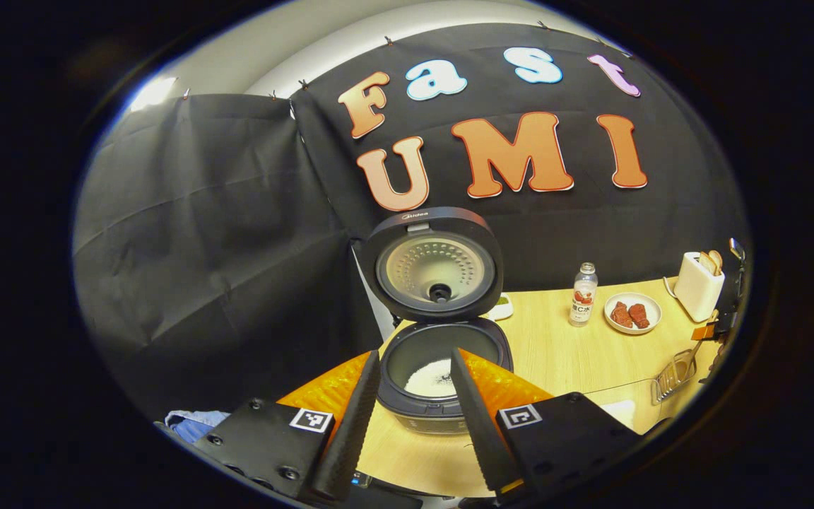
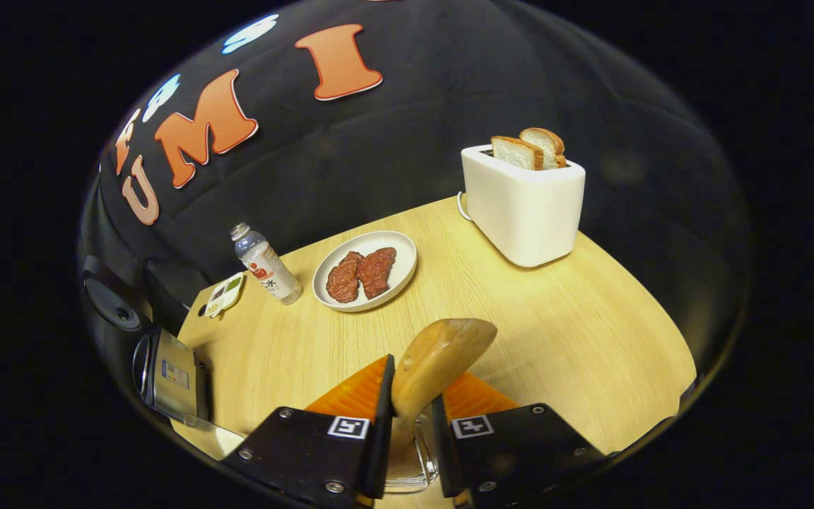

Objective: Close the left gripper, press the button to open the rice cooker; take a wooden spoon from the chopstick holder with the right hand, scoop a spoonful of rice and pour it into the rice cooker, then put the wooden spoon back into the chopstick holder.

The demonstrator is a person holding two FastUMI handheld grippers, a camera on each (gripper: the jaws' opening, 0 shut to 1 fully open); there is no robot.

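Nearest to the right camera, the right gripper (image 2: 410, 424) holds the wooden spoon (image 2: 439, 364), its jaws pinching the handle from both sides while the bowl of the spoon points forward over the bench (image 2: 591, 339). I see no rice on the side of the bowl that faces the camera. Just under the jaws stands a clear rim, probably the holder (image 2: 407, 474), but I cannot tell for sure. In the left gripper view, the left gripper (image 1: 410, 396) hangs in front of the cooker (image 1: 442, 367) with its jaws spread and nothing between them. The lid (image 1: 435, 265) stands upright and some white rice (image 1: 429, 378) lies in the pot, so I judge that the button step is done and that at least one scoop is poured. What seems left is to put the spoon into the holder, or this is happening now. Only the left view looks into the open cooker; the right view sees just its side at the left edge. The right view shows more clearly the plate (image 2: 403, 279) with meat, the bottle (image 2: 266, 265) and the toaster (image 2: 523, 208).
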